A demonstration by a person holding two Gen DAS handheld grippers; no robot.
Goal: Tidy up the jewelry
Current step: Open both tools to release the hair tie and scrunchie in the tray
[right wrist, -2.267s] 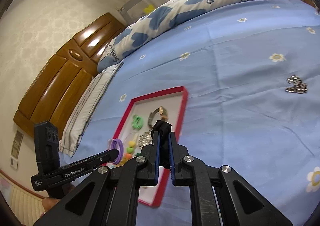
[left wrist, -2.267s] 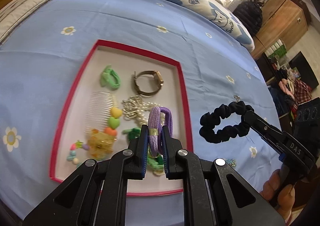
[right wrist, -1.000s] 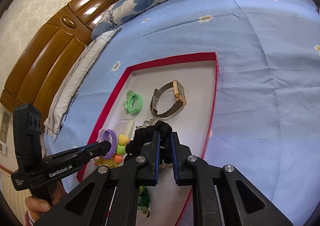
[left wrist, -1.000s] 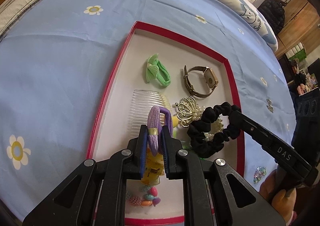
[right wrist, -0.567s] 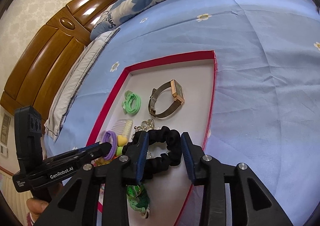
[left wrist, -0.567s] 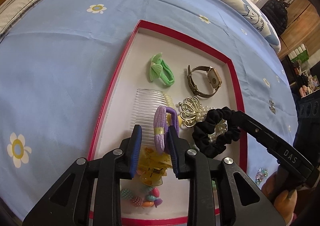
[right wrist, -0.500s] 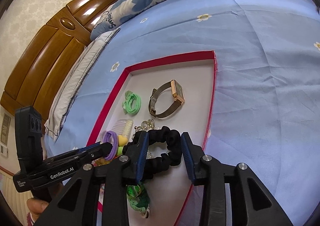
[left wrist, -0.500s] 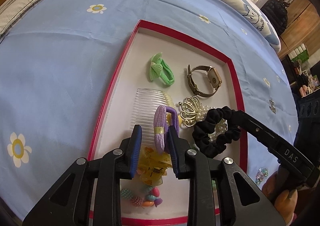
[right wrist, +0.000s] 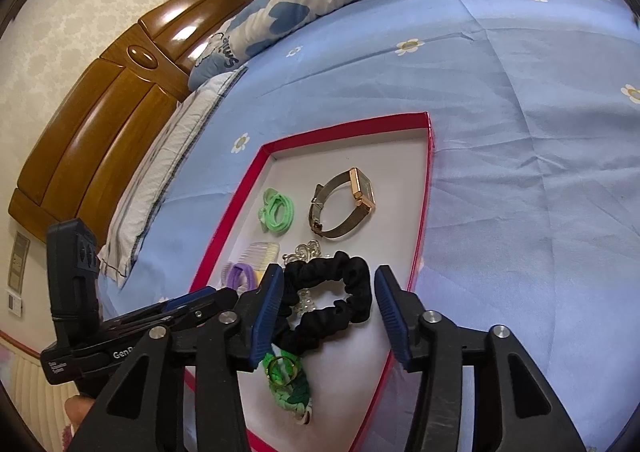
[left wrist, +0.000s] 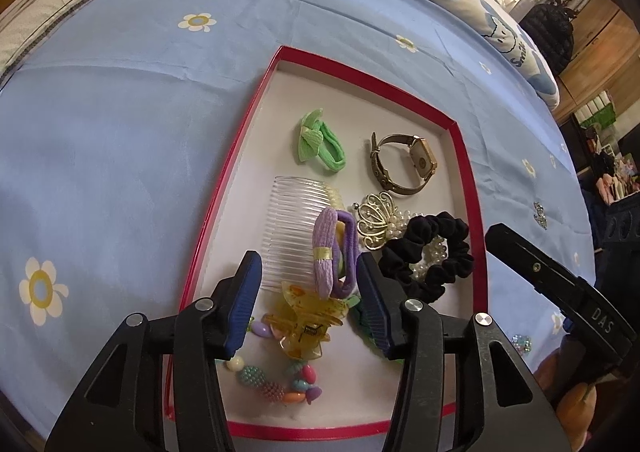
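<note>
The left gripper, marked "GenR…" on its arm in the right wrist view, is opening; the purple hair tie leans on its right pad, loose, in the red-rimmed tray. The tray also holds a clear comb, green hair tie and watch. The right gripper, marked "DAS", is opening over the black scrunchie lying in the tray.

Tray lay on bedsheet. In it: hair tie left of watch; comb nearer, brooch to its right; scrunchie over pearls, by right rim; claw clip and beads nearest
</note>
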